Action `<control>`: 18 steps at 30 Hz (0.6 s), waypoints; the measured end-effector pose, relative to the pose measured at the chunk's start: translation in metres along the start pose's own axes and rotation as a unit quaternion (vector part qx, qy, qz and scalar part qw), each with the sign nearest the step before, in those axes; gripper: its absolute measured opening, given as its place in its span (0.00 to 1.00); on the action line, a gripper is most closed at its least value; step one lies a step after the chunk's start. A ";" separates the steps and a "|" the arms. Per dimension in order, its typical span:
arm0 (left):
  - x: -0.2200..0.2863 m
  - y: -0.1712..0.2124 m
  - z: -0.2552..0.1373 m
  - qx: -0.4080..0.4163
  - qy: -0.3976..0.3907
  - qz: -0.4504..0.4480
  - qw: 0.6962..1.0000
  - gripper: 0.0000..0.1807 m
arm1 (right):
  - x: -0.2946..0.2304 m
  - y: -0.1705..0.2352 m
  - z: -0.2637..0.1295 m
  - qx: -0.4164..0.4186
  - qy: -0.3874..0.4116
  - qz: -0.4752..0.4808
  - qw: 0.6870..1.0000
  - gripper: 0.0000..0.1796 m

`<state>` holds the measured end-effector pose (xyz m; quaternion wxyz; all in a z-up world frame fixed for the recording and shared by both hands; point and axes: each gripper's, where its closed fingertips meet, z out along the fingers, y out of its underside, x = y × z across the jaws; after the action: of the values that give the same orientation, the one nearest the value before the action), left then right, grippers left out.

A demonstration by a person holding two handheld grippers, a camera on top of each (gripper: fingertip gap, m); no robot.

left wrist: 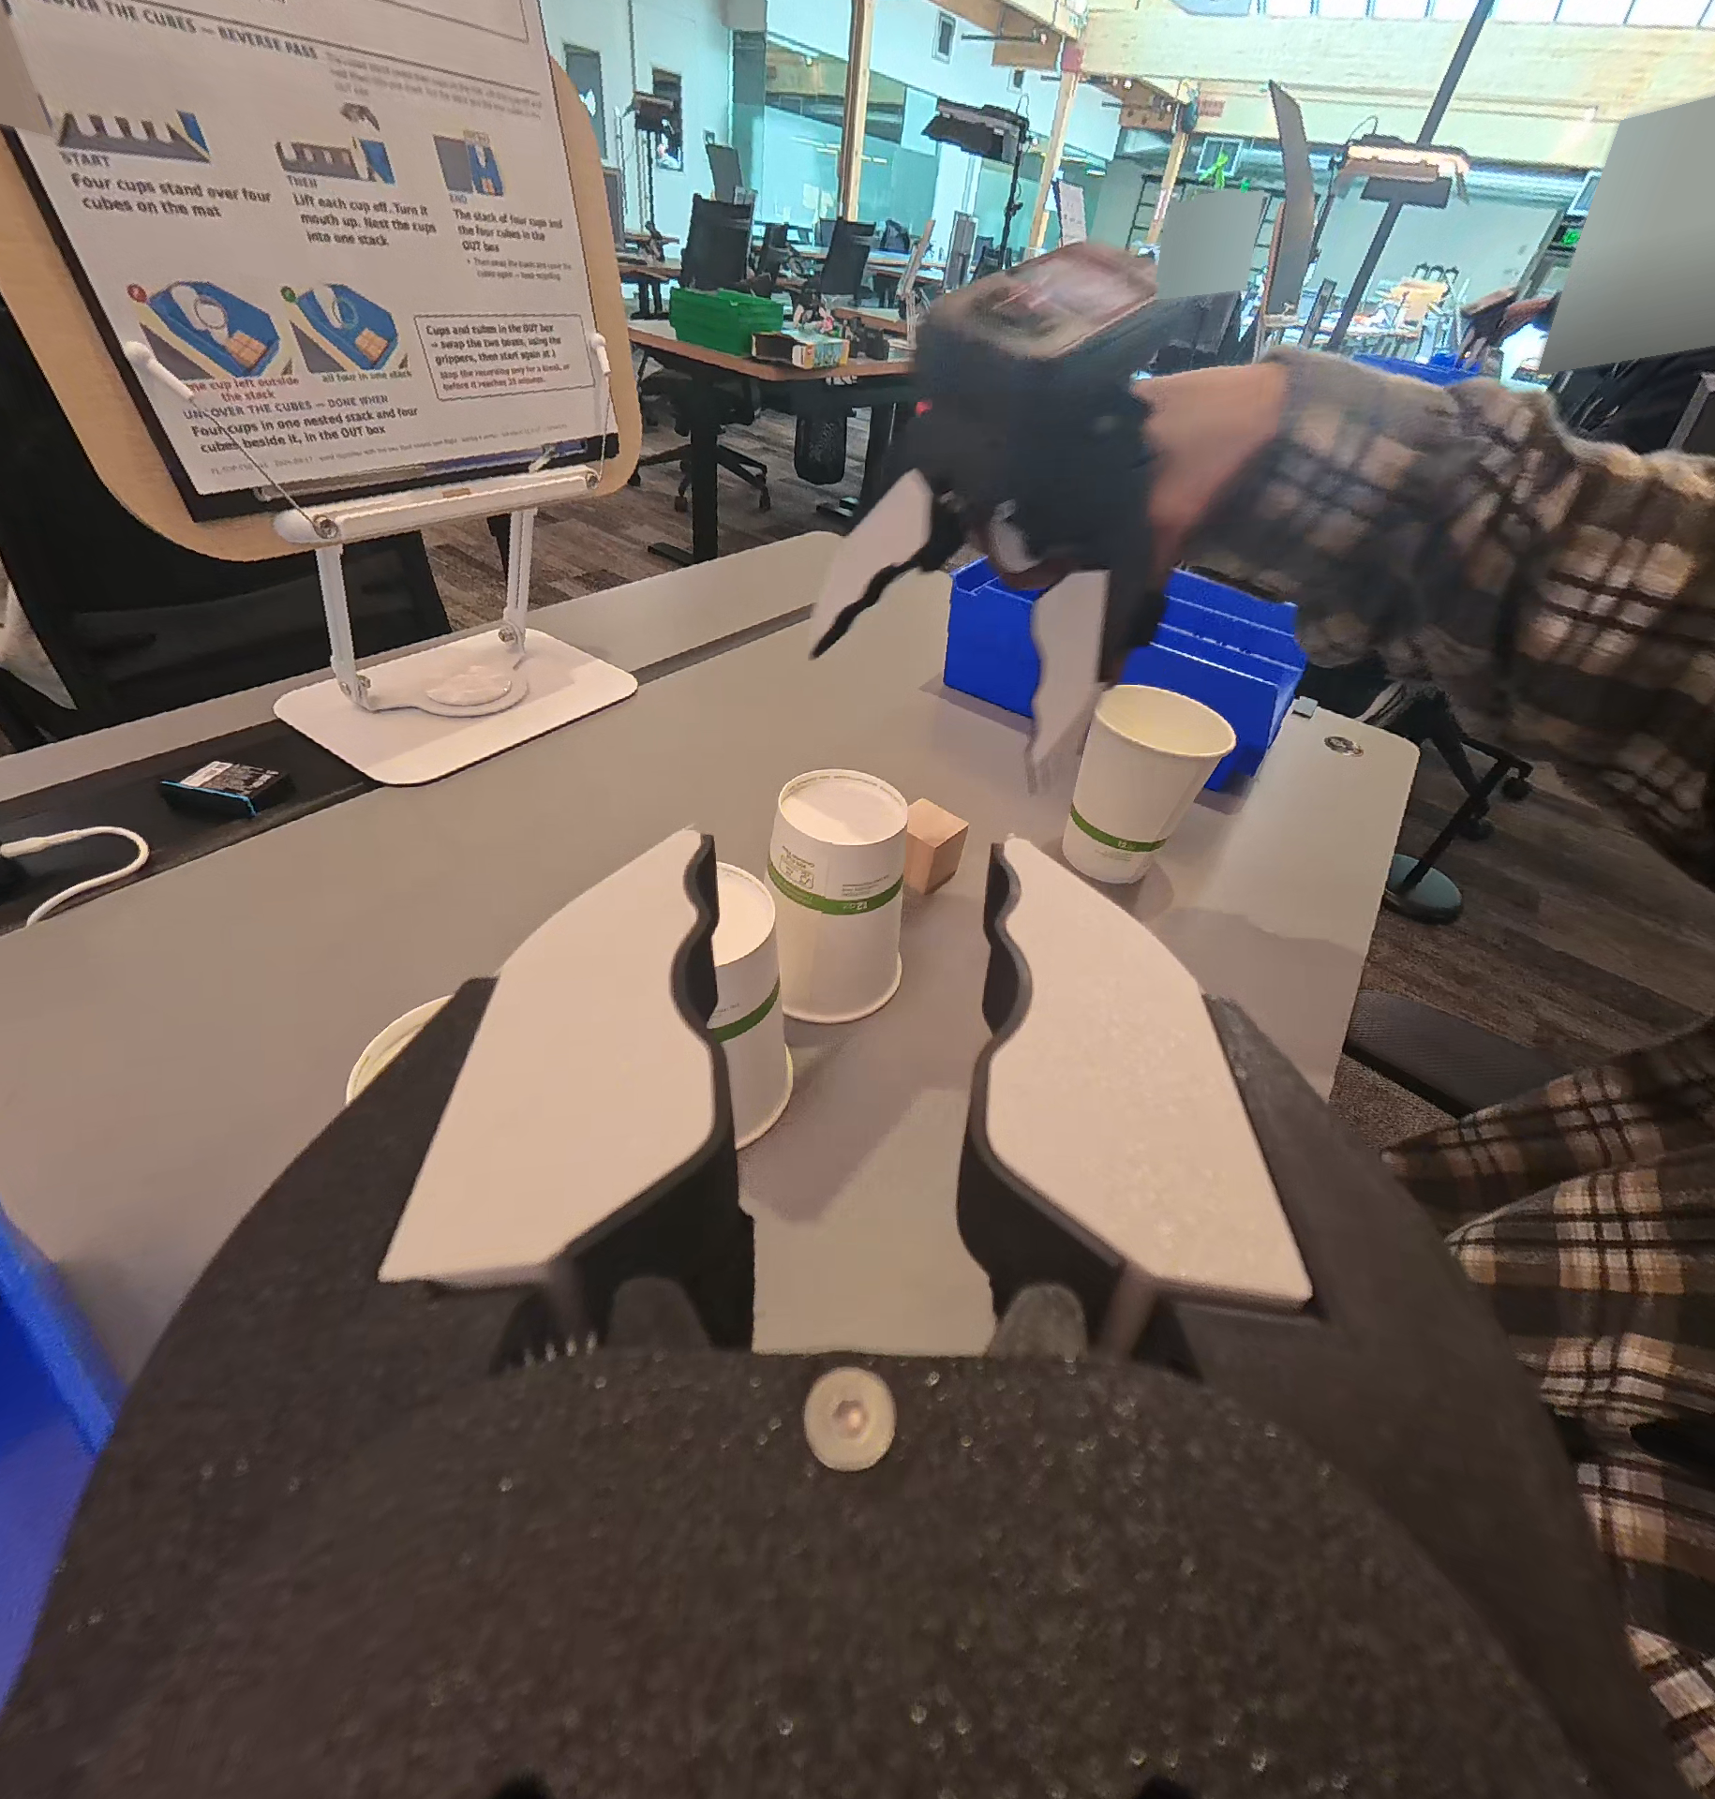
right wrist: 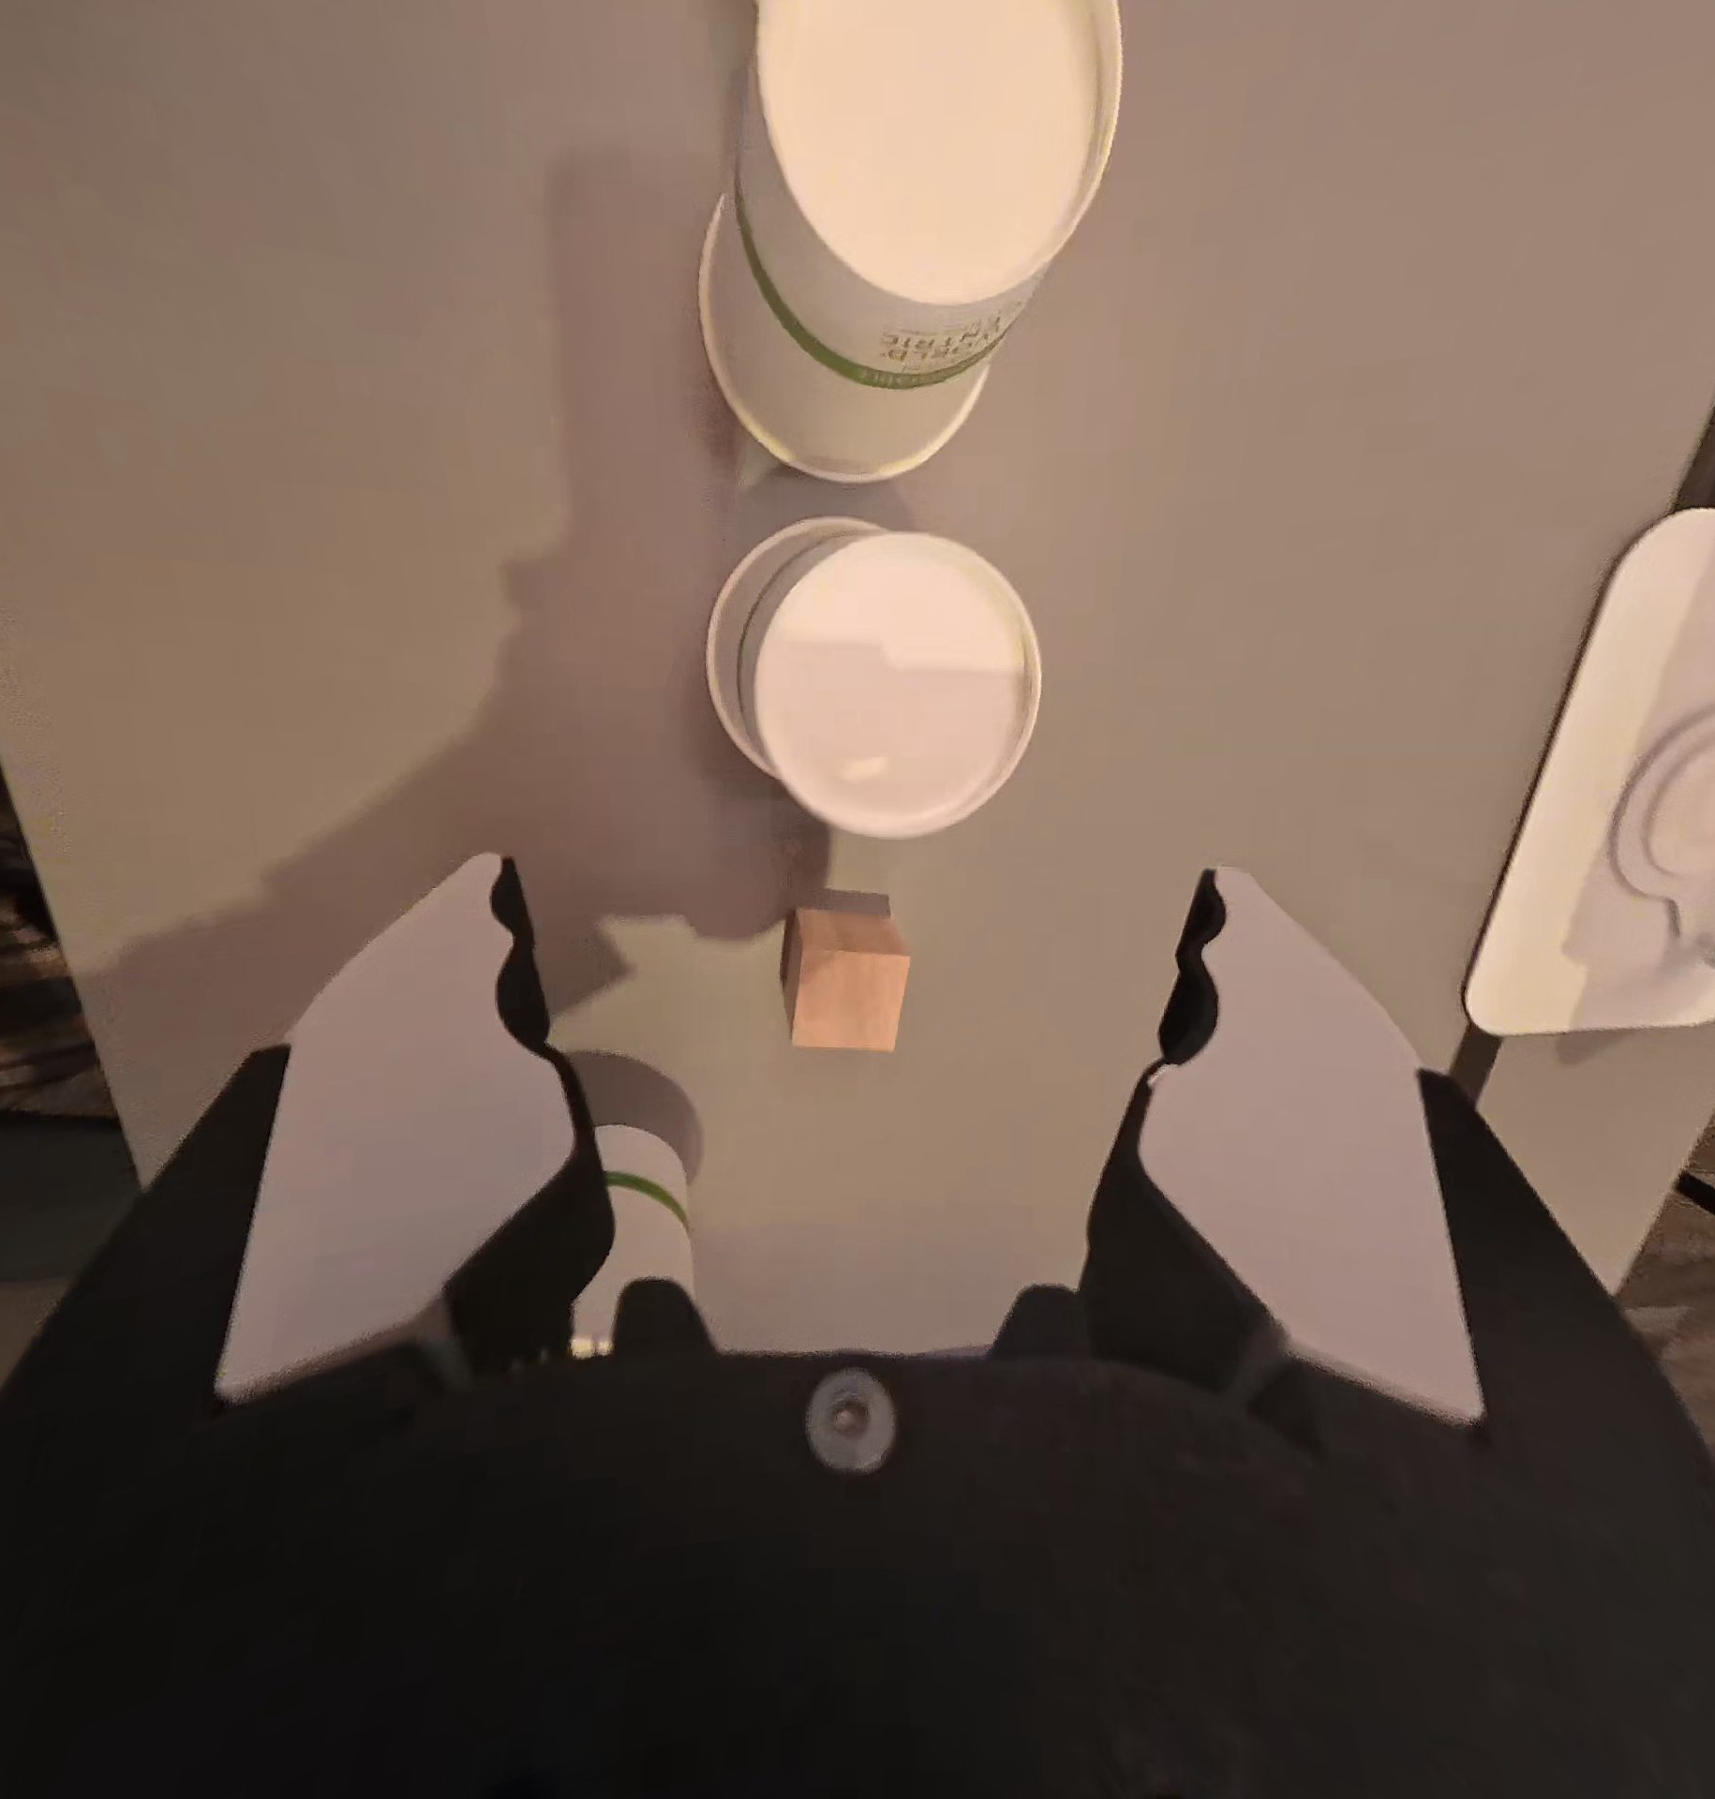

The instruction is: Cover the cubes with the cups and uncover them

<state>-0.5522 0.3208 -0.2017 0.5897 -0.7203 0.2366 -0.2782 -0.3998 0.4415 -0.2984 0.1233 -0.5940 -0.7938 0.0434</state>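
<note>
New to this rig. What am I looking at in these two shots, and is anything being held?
There is no robot arm: a person holds a pair of handheld tongs in each hand, each with a camera looking along its fingers.

The left wrist view looks across a grey table past the left tongs, which are open and empty. Farther off, the right tongs hang above the table in a plaid-sleeved arm.

The right wrist view looks almost straight down between the right tongs, also open and empty.

On the table: two upside-down paper cups, one bare wooden cube, an upright paper cup, blue bins and an instruction sheet on a stand.
</note>
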 end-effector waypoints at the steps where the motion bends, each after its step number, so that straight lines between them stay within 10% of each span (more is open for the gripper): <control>1: -0.001 0.000 0.000 -0.001 0.000 -0.001 1.000 0.29 | 0.002 -0.003 0.007 -0.009 -0.014 -0.002 1.000 0.68; 18: 0.000 0.005 0.007 -0.003 0.018 -0.015 1.000 0.28 | -0.002 -0.004 0.083 -0.125 -0.121 0.021 0.985 0.53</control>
<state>-0.5477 0.3253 -0.2073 0.5791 -0.7203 0.2371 -0.2994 -0.4237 0.4447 -0.3776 -0.0499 -0.6115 -0.7894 0.0185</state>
